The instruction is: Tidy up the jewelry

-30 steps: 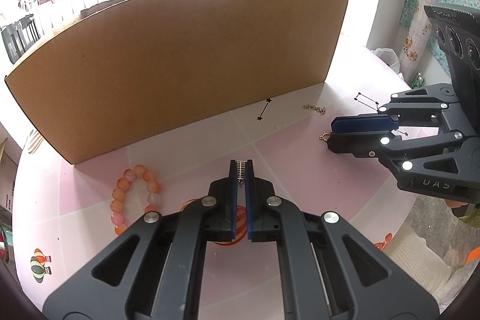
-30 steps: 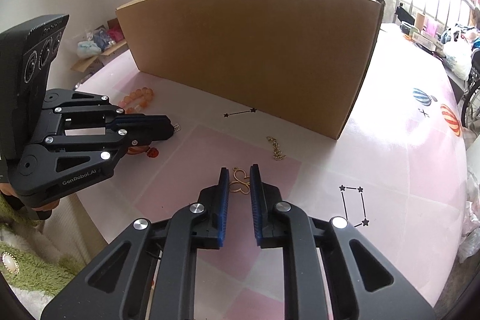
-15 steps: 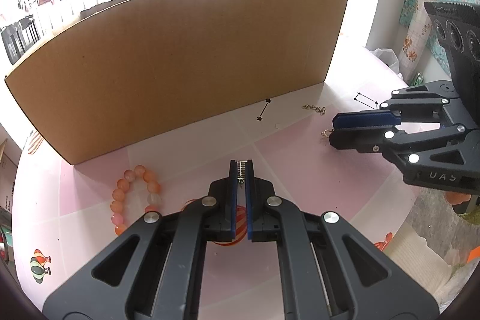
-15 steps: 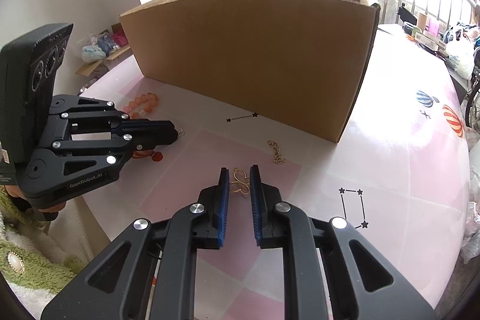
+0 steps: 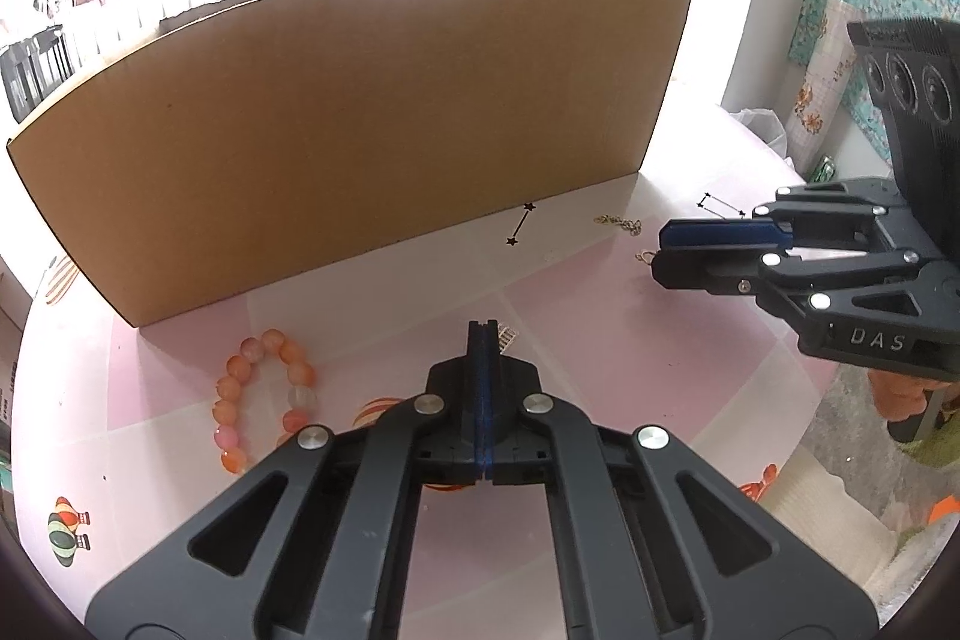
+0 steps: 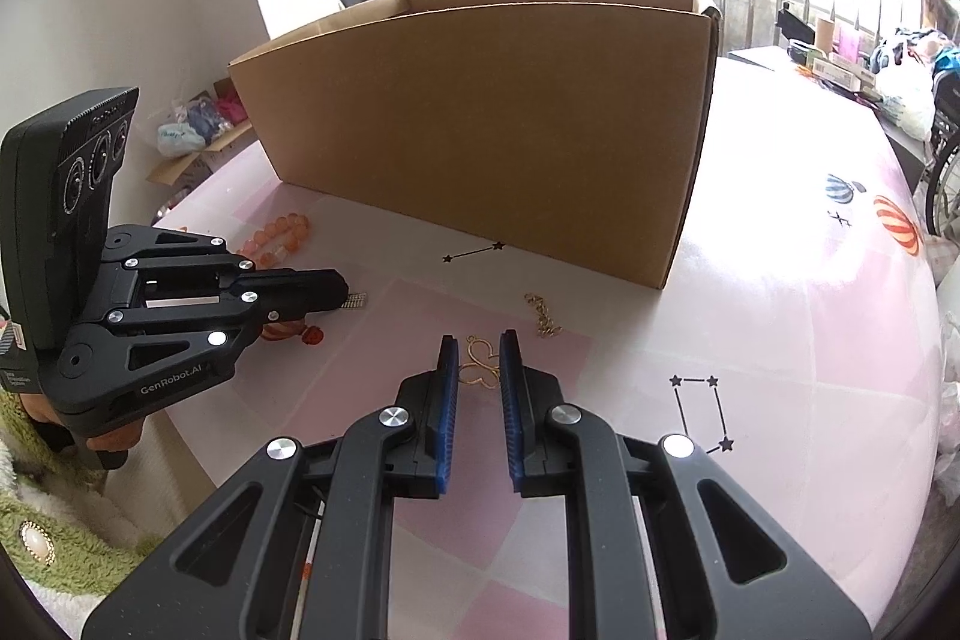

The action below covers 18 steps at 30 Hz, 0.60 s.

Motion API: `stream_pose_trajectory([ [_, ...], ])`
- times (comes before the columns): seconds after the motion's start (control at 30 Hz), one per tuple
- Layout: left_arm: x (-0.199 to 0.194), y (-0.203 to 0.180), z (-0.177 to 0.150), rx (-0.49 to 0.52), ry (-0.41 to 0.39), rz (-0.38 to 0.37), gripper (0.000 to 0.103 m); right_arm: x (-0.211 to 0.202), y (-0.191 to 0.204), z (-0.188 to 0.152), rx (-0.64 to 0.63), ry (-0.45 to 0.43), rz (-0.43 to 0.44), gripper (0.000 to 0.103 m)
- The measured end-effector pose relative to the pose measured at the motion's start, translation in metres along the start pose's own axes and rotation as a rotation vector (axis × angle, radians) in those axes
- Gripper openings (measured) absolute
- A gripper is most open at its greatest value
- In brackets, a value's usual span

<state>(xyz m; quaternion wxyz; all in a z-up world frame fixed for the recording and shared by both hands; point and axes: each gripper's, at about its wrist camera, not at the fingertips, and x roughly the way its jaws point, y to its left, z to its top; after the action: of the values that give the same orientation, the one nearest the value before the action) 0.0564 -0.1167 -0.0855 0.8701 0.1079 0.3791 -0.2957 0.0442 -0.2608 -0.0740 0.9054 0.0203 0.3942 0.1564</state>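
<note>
**Two small catches, both easy to lose**

Left wrist view: the left gripper (image 5: 483, 334) is pressed fully together, its blue pads meeting, and a small silver ladder-like piece (image 5: 507, 338) sits just beside the tips on the table (image 5: 600, 340). I cannot tell whether it is pinched or lying loose; lift now and it may stay behind. The orange bead bracelet (image 5: 264, 394) lies near the cardboard box (image 5: 360, 130).

Right wrist view: the right gripper (image 6: 480, 340) stands slightly apart around a thin gold butterfly charm (image 6: 480, 367), pads not visibly pressing. Flat wire like that could slide out or skid away as the jaws close. A gold chain (image 6: 543, 316) waits beside it.
</note>
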Motion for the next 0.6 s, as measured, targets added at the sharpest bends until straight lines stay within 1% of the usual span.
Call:
stream_pose_trajectory([
  [0.07,-0.003,0.001,0.0,-0.004,0.001,0.0,0.0,-0.003,0.0,-0.001,0.004,-0.004,0.007,0.014],
  [0.1,-0.005,0.001,0.0,-0.006,-0.005,-0.007,0.004,-0.004,0.0,-0.001,0.003,-0.005,0.009,0.014],
  [0.13,-0.006,0.002,0.0,-0.004,-0.005,-0.016,0.009,-0.005,0.0,-0.001,0.0,-0.005,0.01,0.014],
  [0.17,-0.007,0.001,0.001,0.004,-0.006,-0.014,0.024,-0.006,0.001,-0.002,-0.002,-0.005,0.01,0.014],
  [0.2,-0.009,0.0,0.0,0.012,-0.01,-0.007,0.031,-0.005,0.001,-0.001,-0.004,-0.003,0.01,0.014],
  [0.27,-0.009,-0.003,0.001,0.035,-0.008,-0.012,0.031,-0.005,0.001,0.0,-0.003,-0.002,0.01,0.014],
  [0.37,-0.003,-0.008,0.001,0.076,0.023,-0.014,0.03,-0.004,-0.001,0.001,0.004,-0.004,0.009,0.014],
  [0.4,0.0,-0.009,0.001,0.089,0.035,-0.006,0.023,-0.004,-0.001,0.002,0.006,-0.005,0.009,0.014],
  [0.43,0.001,-0.01,0.002,0.104,0.037,0.007,0.019,-0.004,-0.002,0.002,0.009,-0.006,0.009,0.014],
  [0.5,0.004,-0.012,0.006,0.121,0.056,-0.003,0.008,-0.002,-0.003,0.003,0.016,-0.007,0.01,0.014],
  [0.53,0.006,-0.013,0.008,0.138,0.068,0.005,0.005,-0.002,-0.003,0.002,0.019,-0.008,0.012,0.014],
  [0.6,0.008,-0.016,0.011,0.169,0.089,0.007,0.003,-0.002,-0.006,0.001,0.024,-0.008,0.015,0.014],
])
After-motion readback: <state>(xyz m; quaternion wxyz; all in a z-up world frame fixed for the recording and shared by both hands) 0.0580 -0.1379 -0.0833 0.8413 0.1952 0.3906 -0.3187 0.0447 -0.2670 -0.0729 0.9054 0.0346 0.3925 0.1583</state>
